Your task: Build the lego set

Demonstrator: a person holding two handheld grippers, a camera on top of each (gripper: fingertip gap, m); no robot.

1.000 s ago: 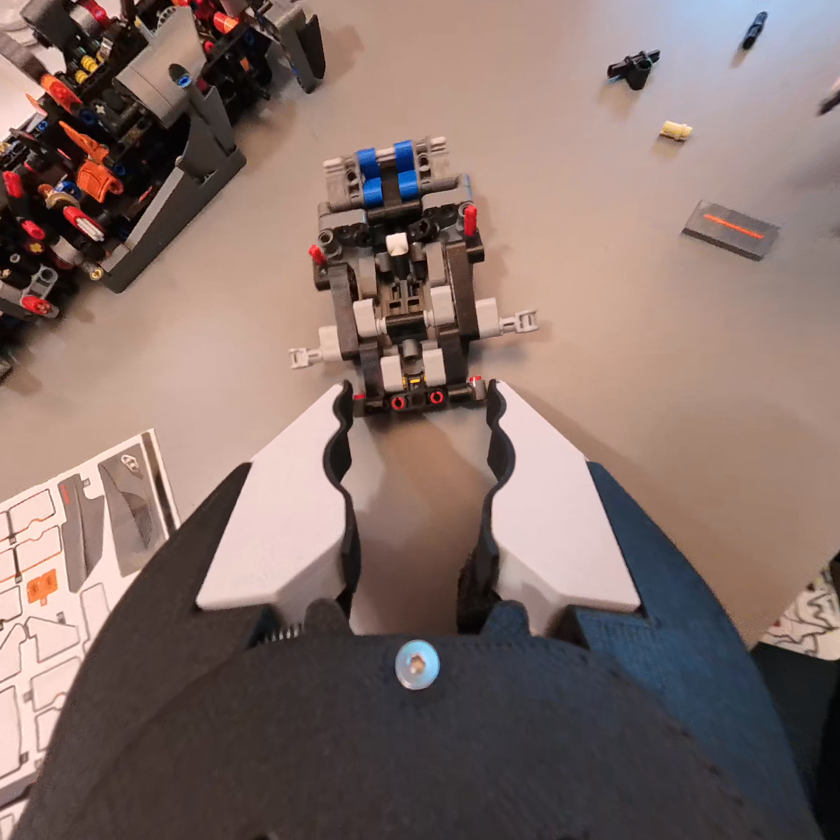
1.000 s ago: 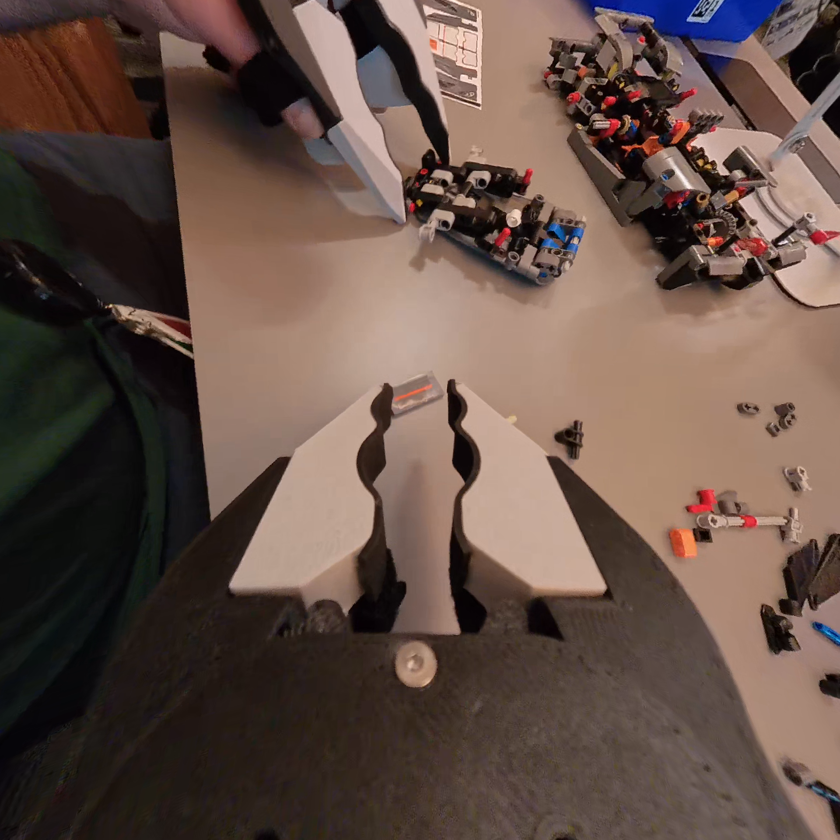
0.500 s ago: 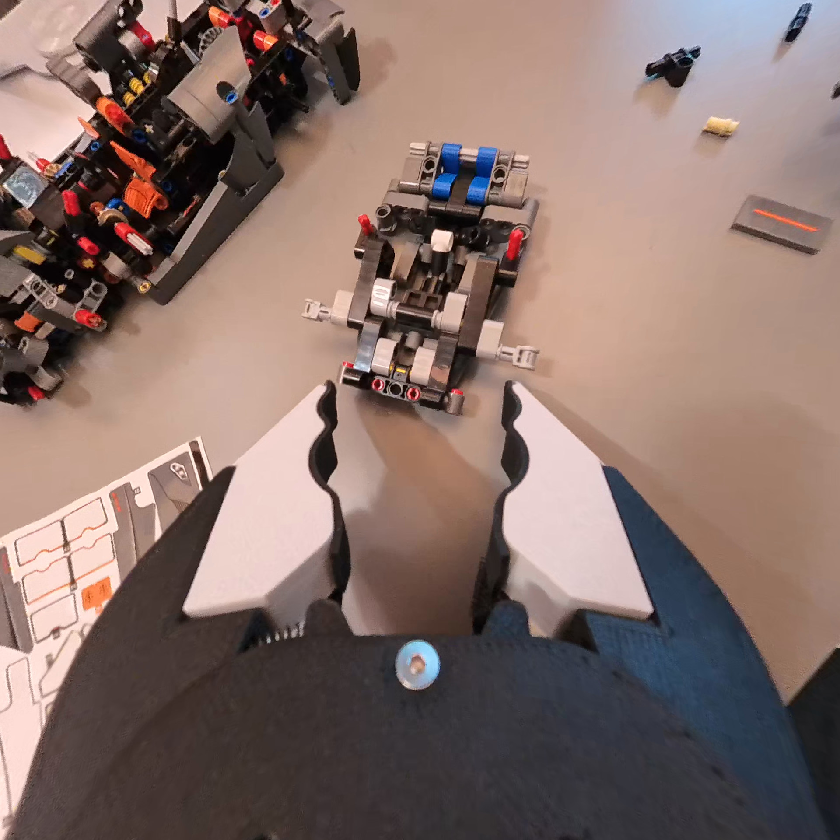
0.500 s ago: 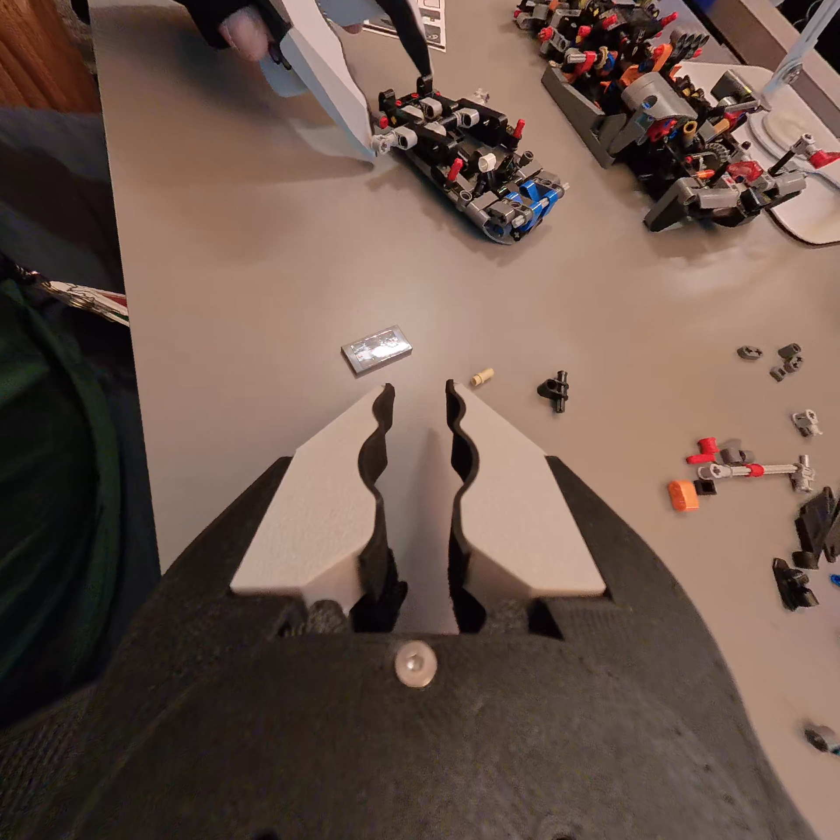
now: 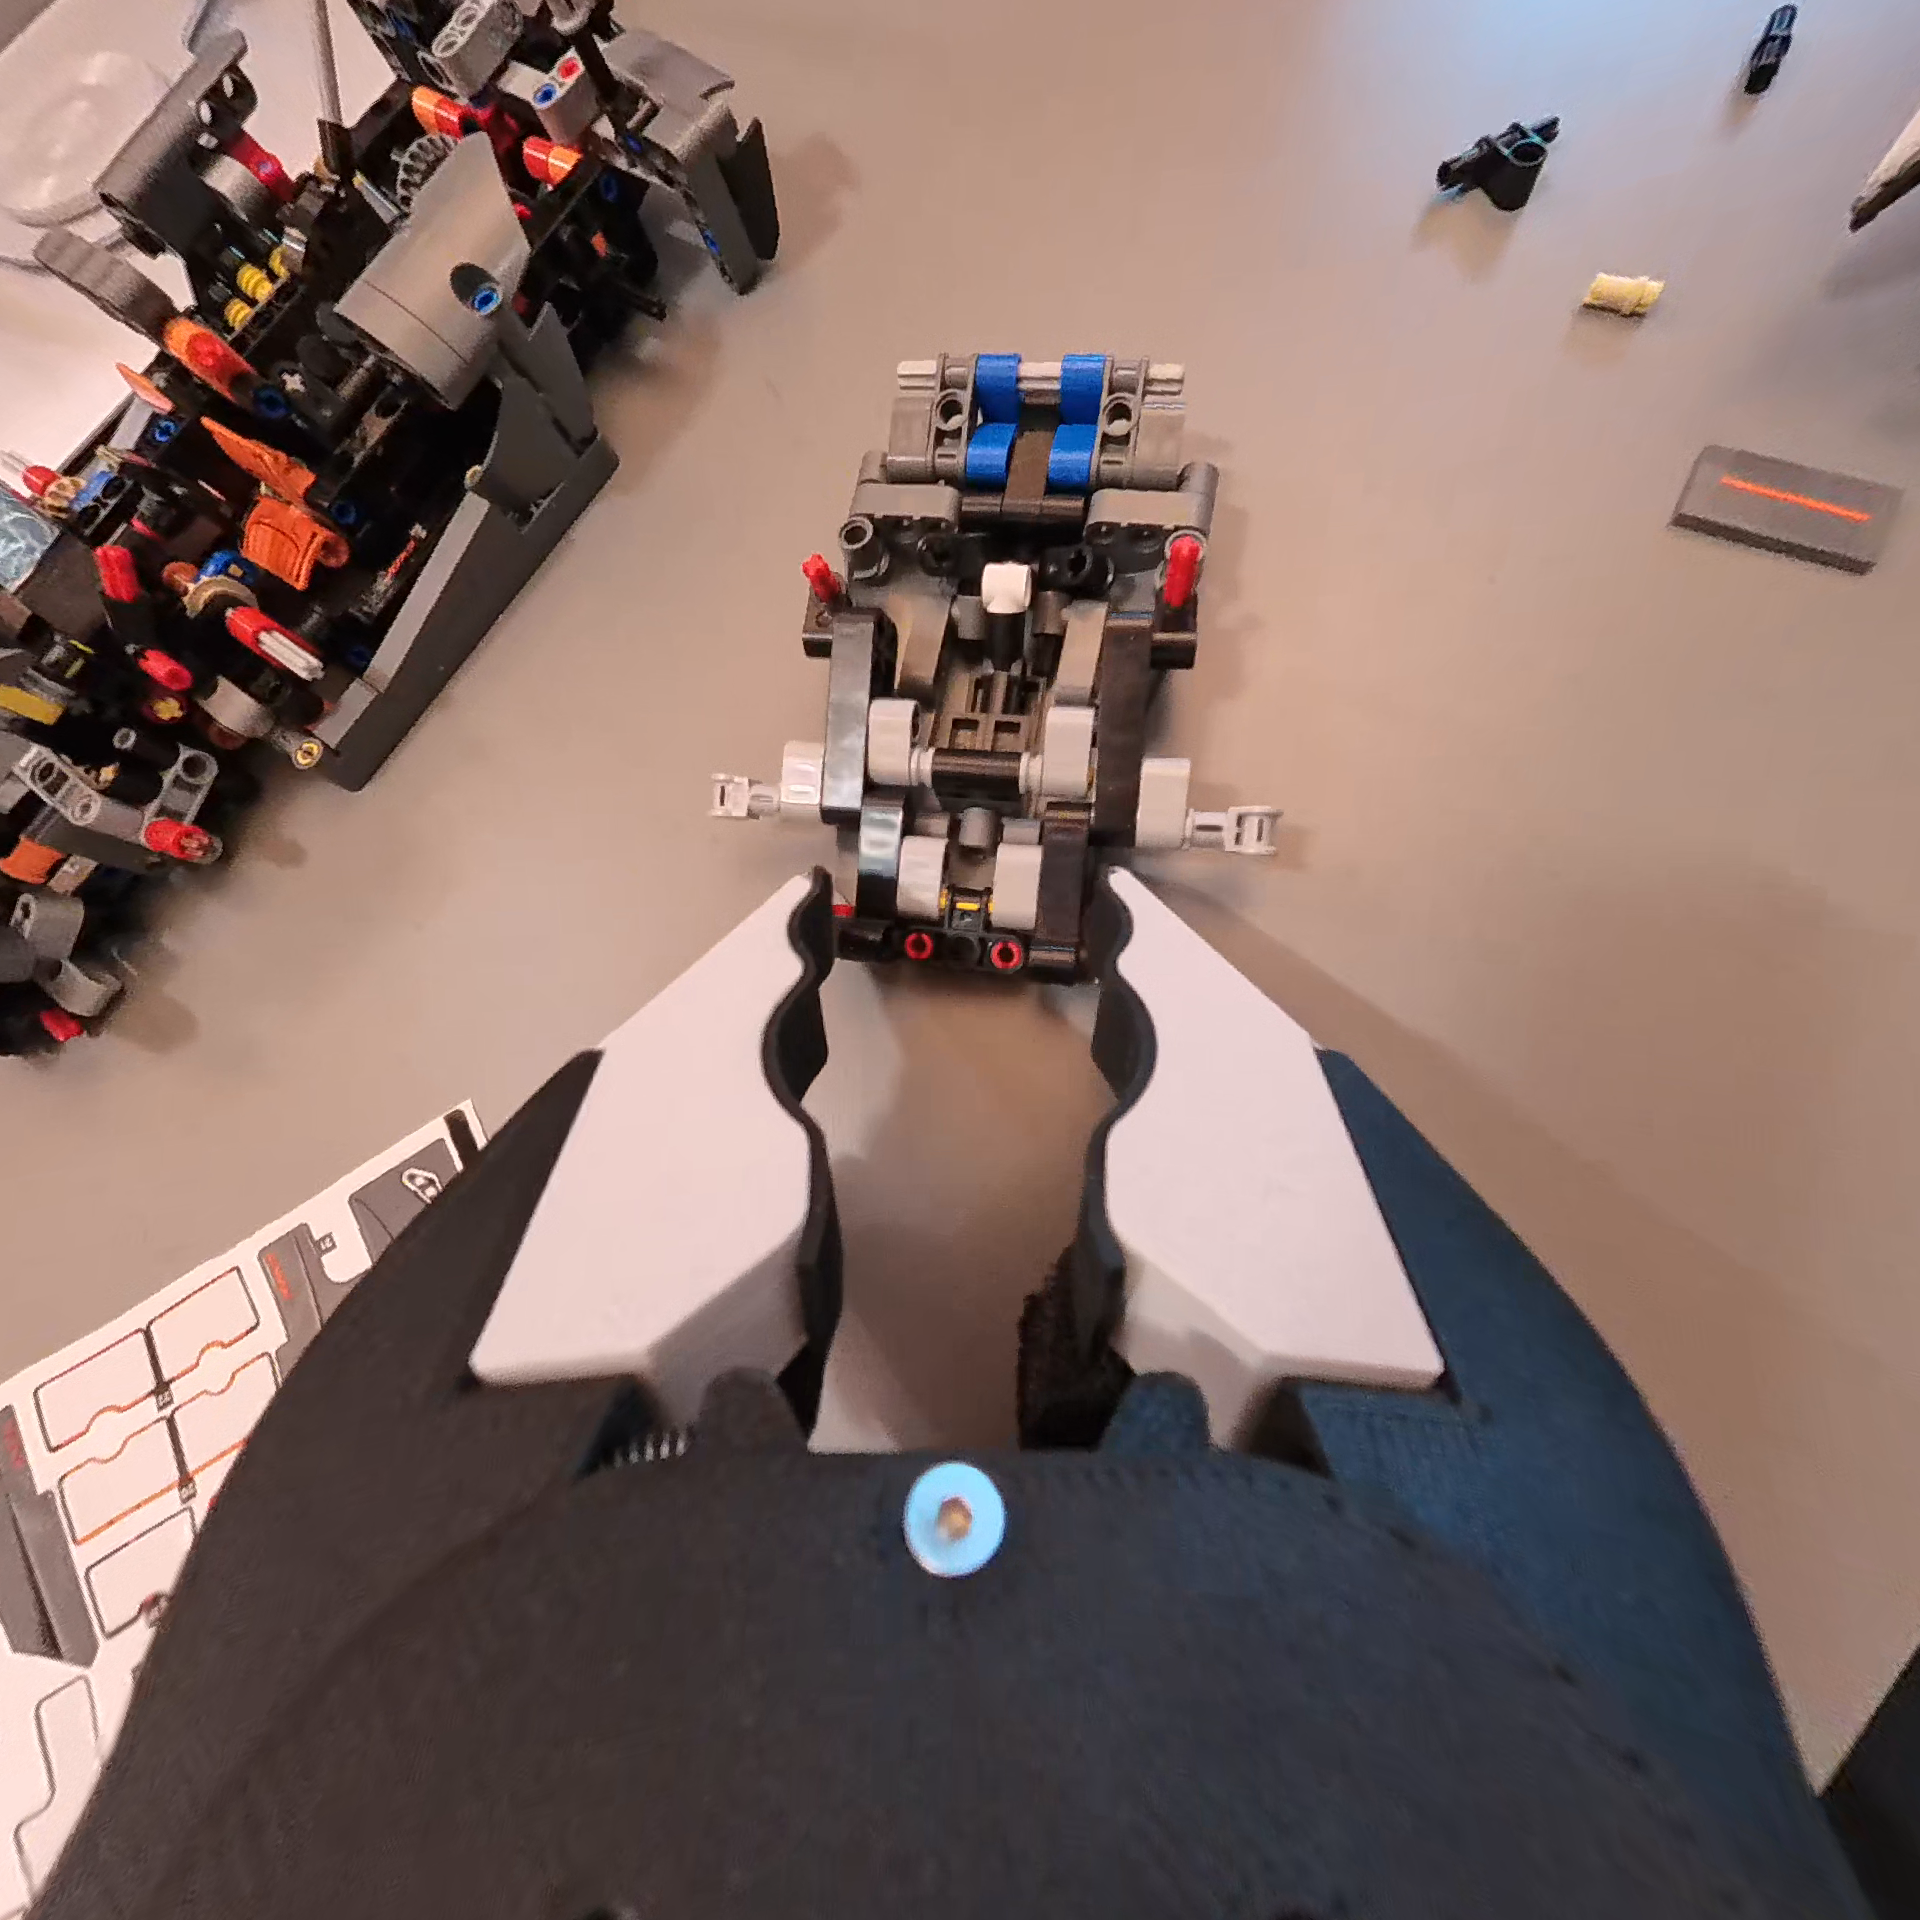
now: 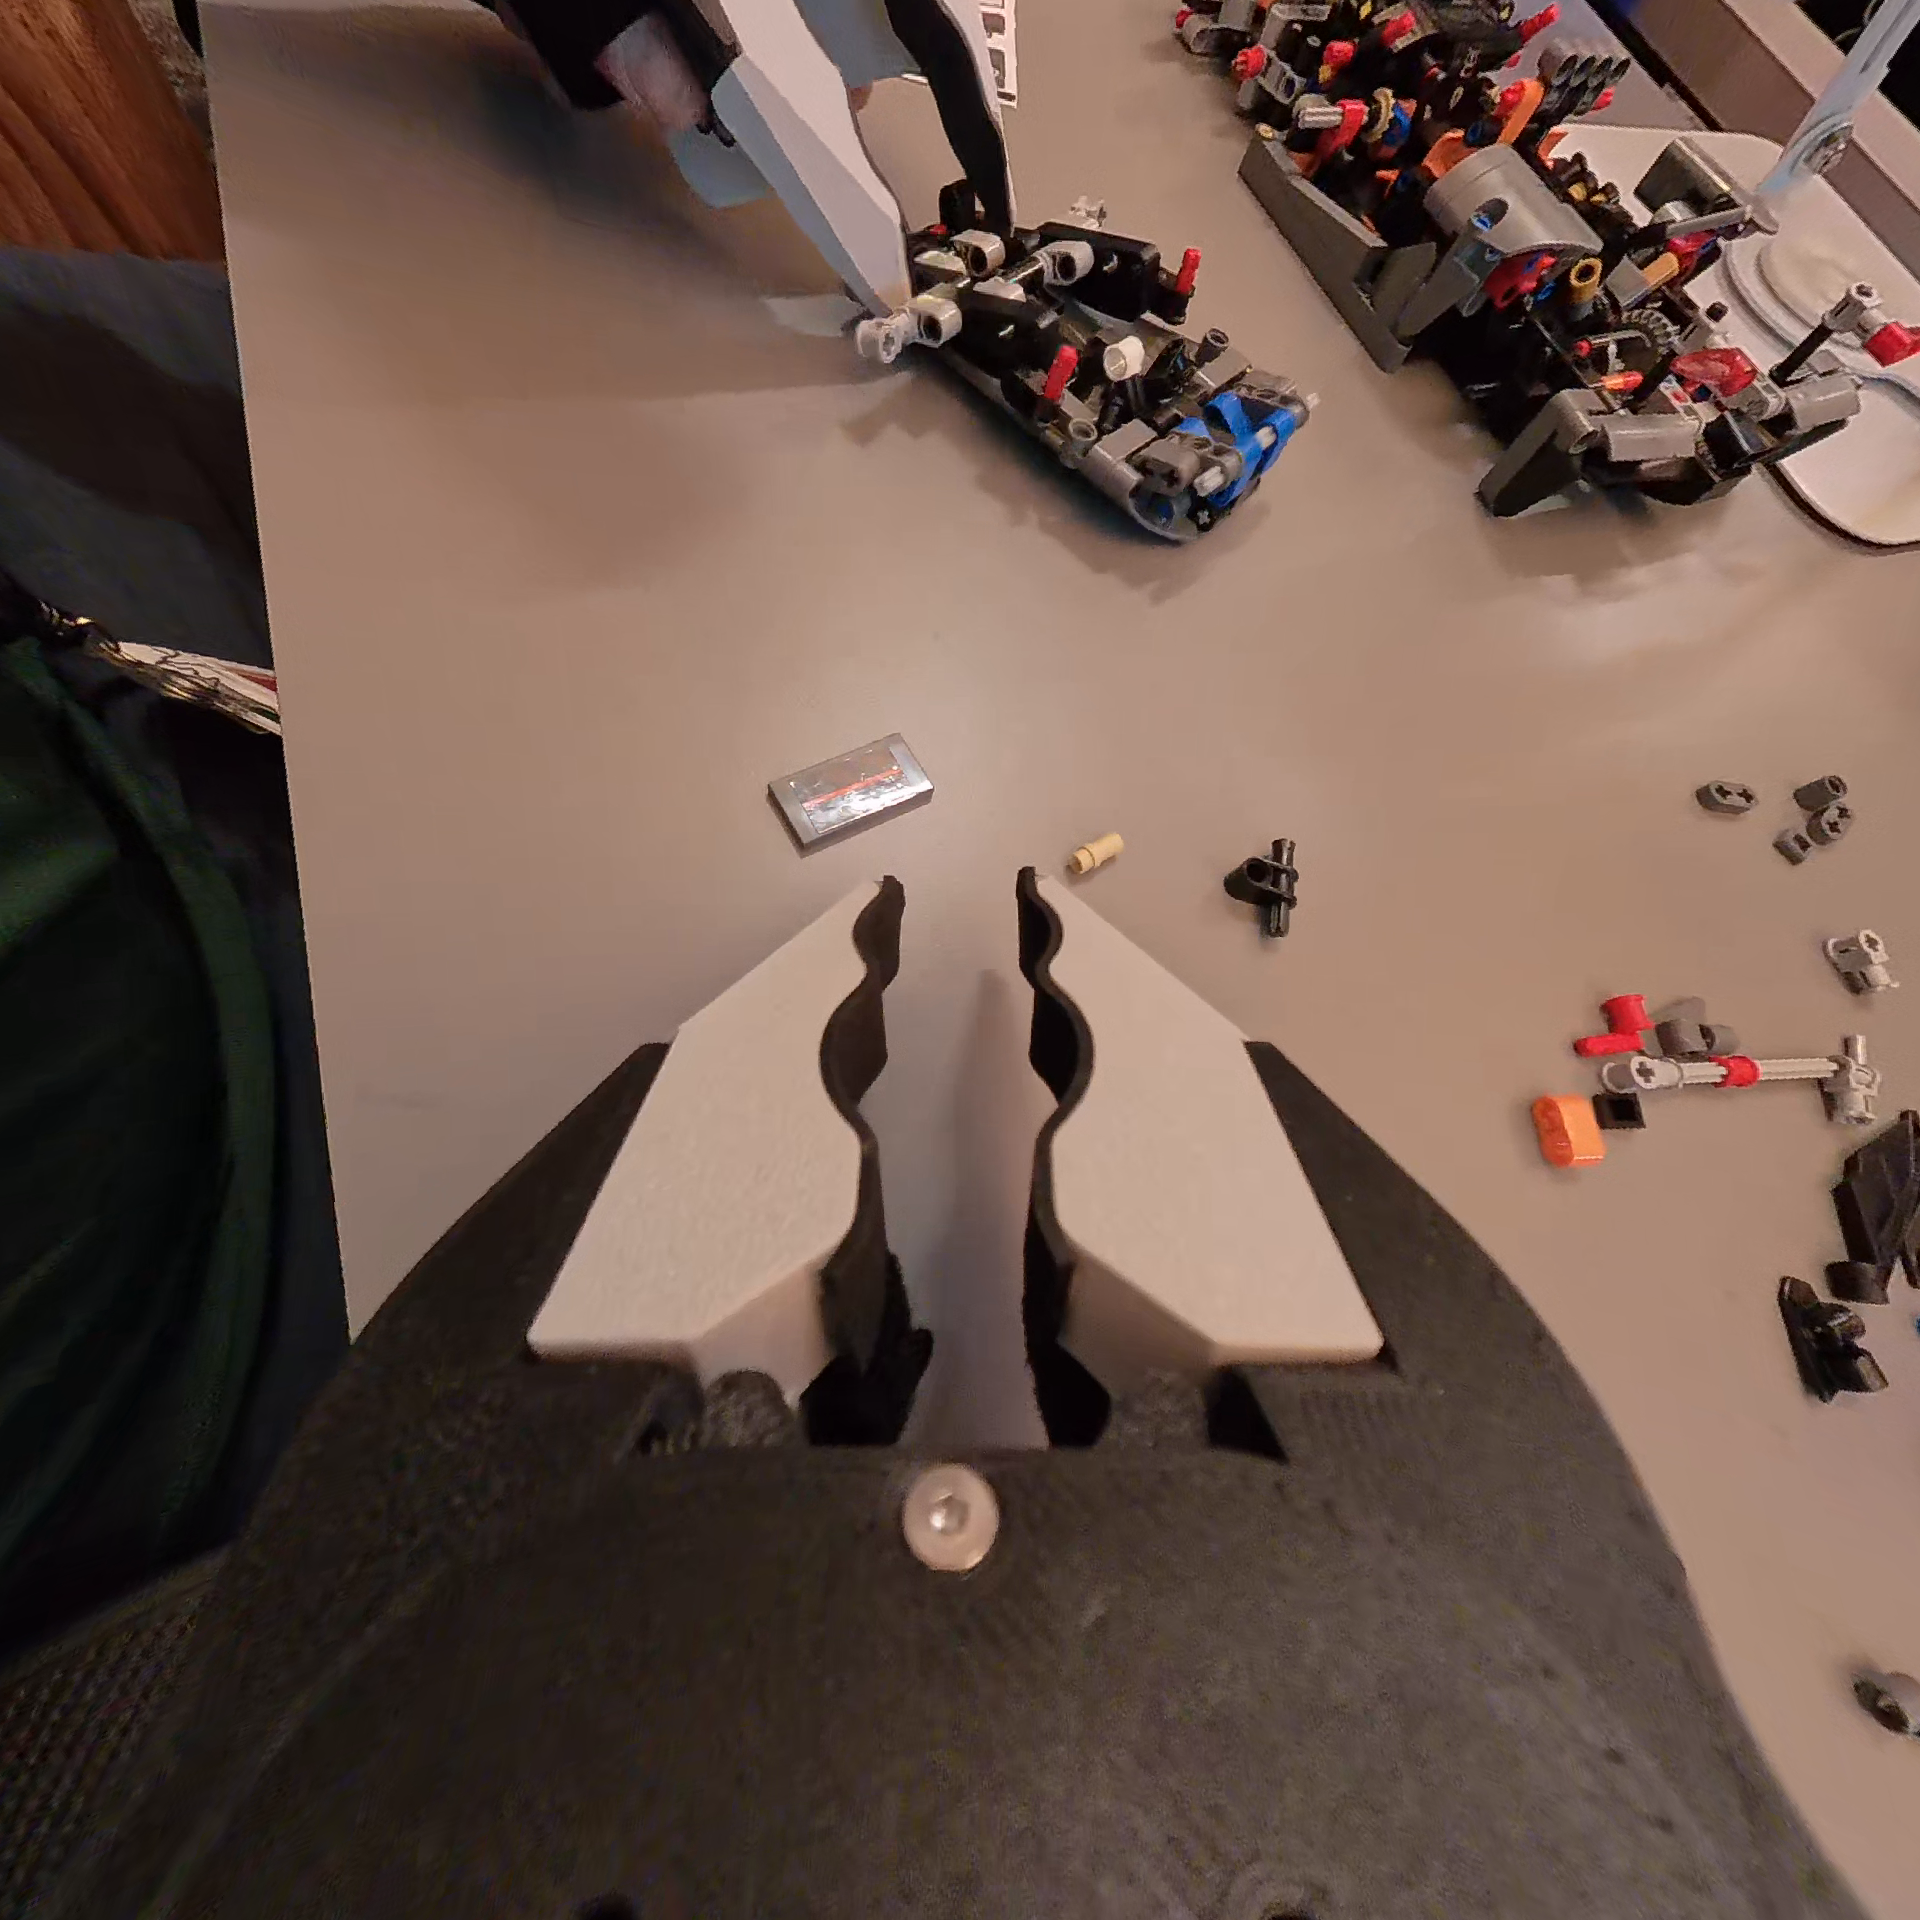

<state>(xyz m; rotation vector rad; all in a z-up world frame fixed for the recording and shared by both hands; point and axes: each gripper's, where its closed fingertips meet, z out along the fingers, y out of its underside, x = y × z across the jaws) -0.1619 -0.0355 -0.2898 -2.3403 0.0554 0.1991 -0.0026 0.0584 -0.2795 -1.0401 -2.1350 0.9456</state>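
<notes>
Straddling the near end of the small black-and-grey subassembly [image 5: 1003, 686], left gripper [image 5: 961, 914] has its jaws wide, fingertips against or just beside its sides; firm clamping can't be confirmed. Subassembly sits on the grey table [image 5: 1455, 831], with the large chassis build [image 5: 312, 447] to its left. Right gripper [image 6: 958, 883] hovers narrowly parted, holding nothing, near the dark tile [image 6: 850, 795] and tan pin [image 6: 1095, 853].

Bare desk [image 6: 623, 540] lies open betw the right gripper [image 6: 958, 883] and the small chassis [image 6: 1101, 353] — only a flat tile [image 6: 850, 792] and tan pin [image 6: 1095, 854] just ahead. Loose parts [image 6: 1714, 1070] crowd the right; big build [image 6: 1538, 270] blocks far right.
</notes>
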